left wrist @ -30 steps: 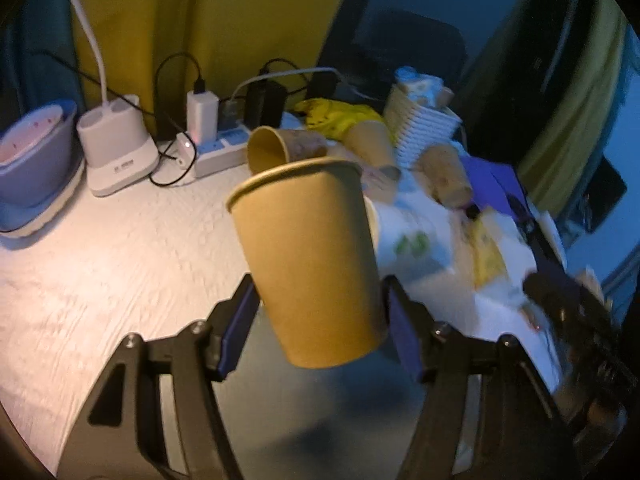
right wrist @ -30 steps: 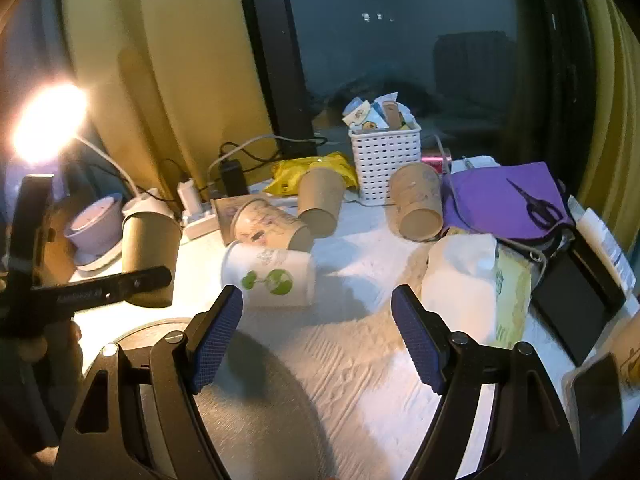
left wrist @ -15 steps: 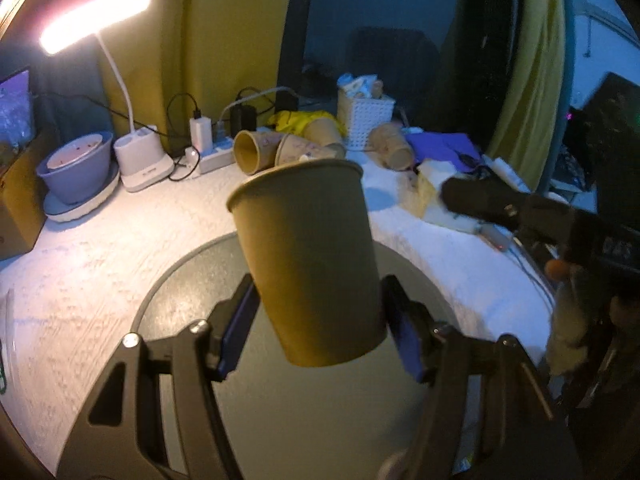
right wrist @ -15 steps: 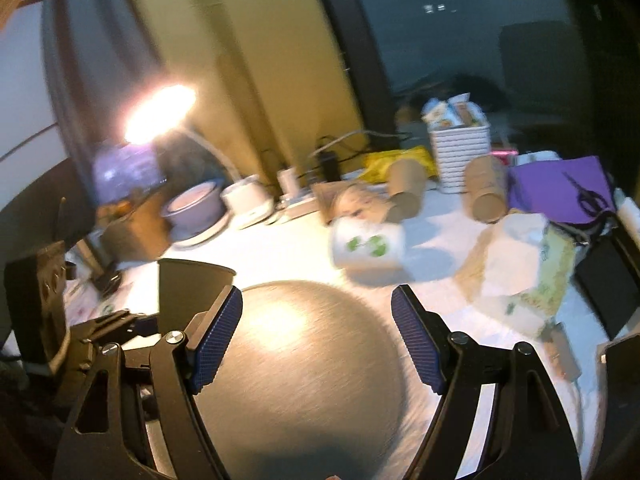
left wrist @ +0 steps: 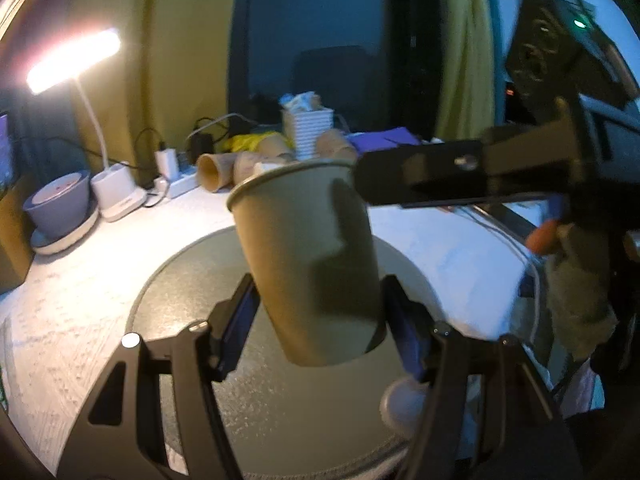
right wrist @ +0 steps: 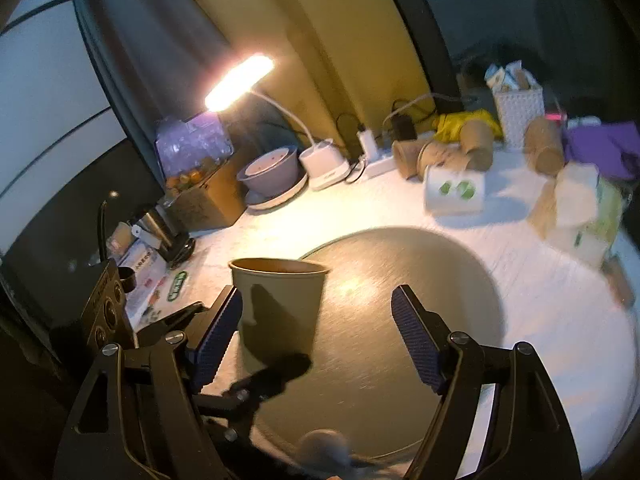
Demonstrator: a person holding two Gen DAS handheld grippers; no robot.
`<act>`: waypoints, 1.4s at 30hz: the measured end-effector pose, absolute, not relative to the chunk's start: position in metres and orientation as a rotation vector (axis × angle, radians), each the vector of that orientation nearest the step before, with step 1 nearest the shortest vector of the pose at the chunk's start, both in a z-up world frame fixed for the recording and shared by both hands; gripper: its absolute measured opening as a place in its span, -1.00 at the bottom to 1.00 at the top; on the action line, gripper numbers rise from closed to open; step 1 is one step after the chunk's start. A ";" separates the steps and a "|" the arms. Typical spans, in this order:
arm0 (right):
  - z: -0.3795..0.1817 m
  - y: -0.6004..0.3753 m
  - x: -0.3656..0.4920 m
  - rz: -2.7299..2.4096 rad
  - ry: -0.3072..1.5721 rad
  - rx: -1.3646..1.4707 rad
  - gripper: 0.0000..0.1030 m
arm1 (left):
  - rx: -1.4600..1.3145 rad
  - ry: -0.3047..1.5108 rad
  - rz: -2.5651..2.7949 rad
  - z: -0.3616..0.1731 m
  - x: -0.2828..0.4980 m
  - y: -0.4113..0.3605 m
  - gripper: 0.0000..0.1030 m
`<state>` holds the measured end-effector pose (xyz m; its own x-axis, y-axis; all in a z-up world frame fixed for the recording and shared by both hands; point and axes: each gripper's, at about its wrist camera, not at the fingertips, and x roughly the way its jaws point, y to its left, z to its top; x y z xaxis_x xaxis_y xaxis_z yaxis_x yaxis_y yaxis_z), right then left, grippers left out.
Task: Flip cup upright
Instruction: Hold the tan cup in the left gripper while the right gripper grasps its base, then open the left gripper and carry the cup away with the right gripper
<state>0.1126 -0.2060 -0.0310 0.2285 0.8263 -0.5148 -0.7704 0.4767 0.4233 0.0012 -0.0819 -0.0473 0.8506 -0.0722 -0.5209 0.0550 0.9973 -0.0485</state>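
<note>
My left gripper (left wrist: 320,320) is shut on a plain brown paper cup (left wrist: 308,260), mouth up, held over the round grey mat (left wrist: 192,276). The same cup shows upright in the right wrist view (right wrist: 280,308), just left of my open, empty right gripper (right wrist: 316,340), whose left finger is close beside the cup. The right gripper's dark body (left wrist: 480,176) crosses the left wrist view at upper right, above the cup's rim.
Several brown paper cups (right wrist: 440,156) and a white cup with green print (right wrist: 456,196) lie on their sides at the back. A lit desk lamp (right wrist: 324,160), a bowl (right wrist: 272,172), a power strip (right wrist: 380,164), a white basket (right wrist: 520,116) and paper packets (right wrist: 576,208) stand around.
Both grippers drew back from the table's rear toward the mat. The left one still holds the cup mouth up; the right gripper swung left, close beside the cup.
</note>
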 end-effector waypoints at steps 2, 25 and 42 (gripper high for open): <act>-0.036 -0.199 0.105 1.096 0.796 0.108 0.55 | -0.016 0.540 -0.109 -0.048 -0.005 -0.082 0.23; -0.058 -0.146 0.114 1.042 0.950 0.131 0.32 | -0.038 0.568 -0.339 -0.061 0.002 -0.051 0.59; -0.074 -0.121 0.150 0.801 0.731 -0.063 0.32 | -0.278 0.715 -0.176 -0.079 0.030 0.032 0.61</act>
<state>0.1498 -0.1214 -0.0738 0.4681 0.6316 -0.6180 -0.6730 0.7080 0.2139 0.0295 0.0323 -0.0793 0.7425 -0.2529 -0.6203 0.0638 0.9485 -0.3103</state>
